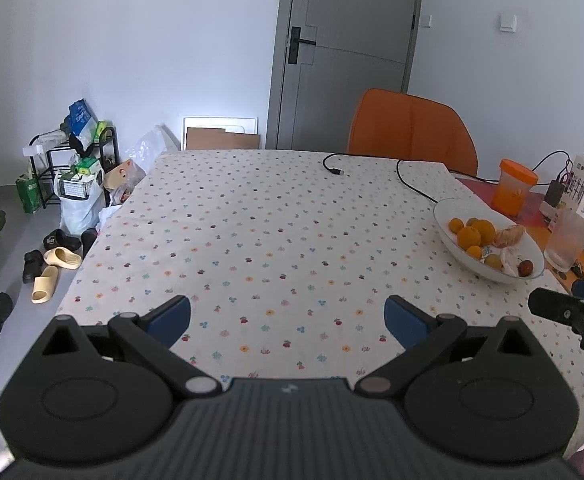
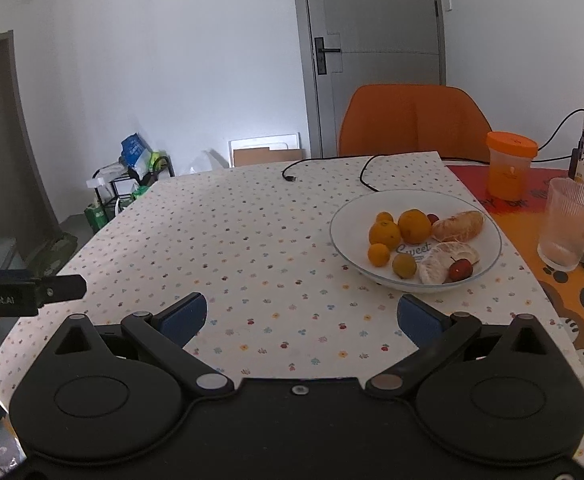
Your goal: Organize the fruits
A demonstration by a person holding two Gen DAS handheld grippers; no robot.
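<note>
All the fruit in view sat together in a shallow white bowl with a thin blue rim (image 2: 487,264), resting on the worktop (image 2: 252,240) with its flower-dotted cloth. It held several round orange citrus fruits (image 2: 413,226), two peeled citrus pieces (image 2: 457,226), a yellow-green fruit (image 2: 403,266) and a small red fruit (image 2: 460,270); a second red one seemed to peek out behind the largest orange. No fruit lay loose on the cloth.

The right tool (image 2: 301,320) had its blue-padded fingers spread wide with nothing between them. The bowl lay just ahead of it and to its right, its near rim close beyond the right fingertip. The left tool (image 1: 288,316) was likewise spread and held nothing; from it the bowl (image 1: 441,220) lay well off to the right and further forward, past the tip of the right tool. The right tool was clearly the nearer. The peeled piece at the back of the bowl lay with its long axis roughly across the right tool's line of reach.

With the fruit gathered in one dish, the scene fitted either fruit already collected there or fruit waiting to be sorted out of it, so the pictures did not settle which way the work ran. A ribbed clear glass (image 2: 567,226) stood just right of the bowl, a hazard for any wide swing.
</note>
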